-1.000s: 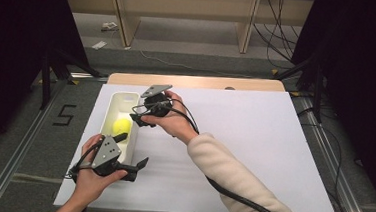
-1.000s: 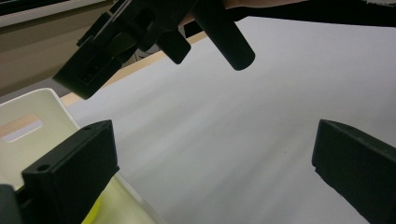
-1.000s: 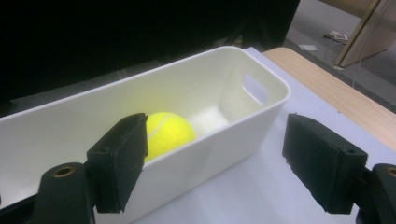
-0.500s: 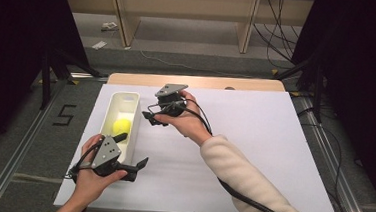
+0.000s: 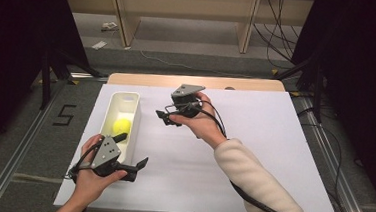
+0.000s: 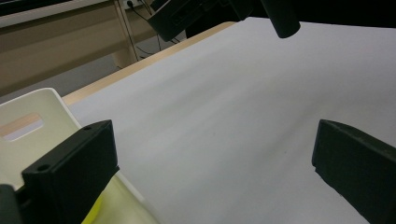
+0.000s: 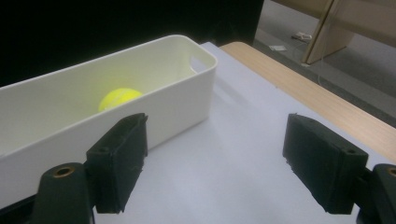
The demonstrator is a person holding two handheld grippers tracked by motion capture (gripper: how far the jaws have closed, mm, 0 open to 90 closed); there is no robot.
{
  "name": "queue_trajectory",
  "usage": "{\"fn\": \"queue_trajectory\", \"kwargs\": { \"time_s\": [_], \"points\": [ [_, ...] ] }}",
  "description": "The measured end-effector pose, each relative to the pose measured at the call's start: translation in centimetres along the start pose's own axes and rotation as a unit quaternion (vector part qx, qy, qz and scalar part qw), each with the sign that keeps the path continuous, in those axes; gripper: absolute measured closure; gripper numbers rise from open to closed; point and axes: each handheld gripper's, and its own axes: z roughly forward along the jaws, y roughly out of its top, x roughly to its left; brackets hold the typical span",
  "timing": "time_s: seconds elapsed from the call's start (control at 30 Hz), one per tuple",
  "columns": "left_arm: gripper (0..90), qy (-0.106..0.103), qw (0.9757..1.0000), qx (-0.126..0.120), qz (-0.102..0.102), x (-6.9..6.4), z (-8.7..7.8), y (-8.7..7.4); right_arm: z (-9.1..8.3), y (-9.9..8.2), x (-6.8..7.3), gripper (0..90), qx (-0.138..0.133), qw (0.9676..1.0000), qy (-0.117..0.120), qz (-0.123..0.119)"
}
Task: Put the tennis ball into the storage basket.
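Nearest me, my left hand-held gripper rests low on the white worktop, jaws wide and empty, just beside the near end of the long white plastic bin. The round yellow-green tennis ball lies inside that bin, toward its near half, just beyond and left of that gripper, which is the closer of the two. The bin's long axis runs away from me. Farther out, my right hand-held gripper hangs above the worktop, jaws also wide and empty, pointing left at the bin's side wall.
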Motion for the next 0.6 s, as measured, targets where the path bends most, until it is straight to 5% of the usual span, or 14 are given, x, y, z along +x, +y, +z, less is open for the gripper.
{"fn": "queue_trajectory", "kwargs": {
  "time_s": [0.6],
  "points": [
    [0.0,0.002,1.0,0.0,0.001,0.1,0.0,0.0,-2.9,-1.9,-1.8,22.7,-0.007,0.9997,-0.019,0.016]
  ]
}}
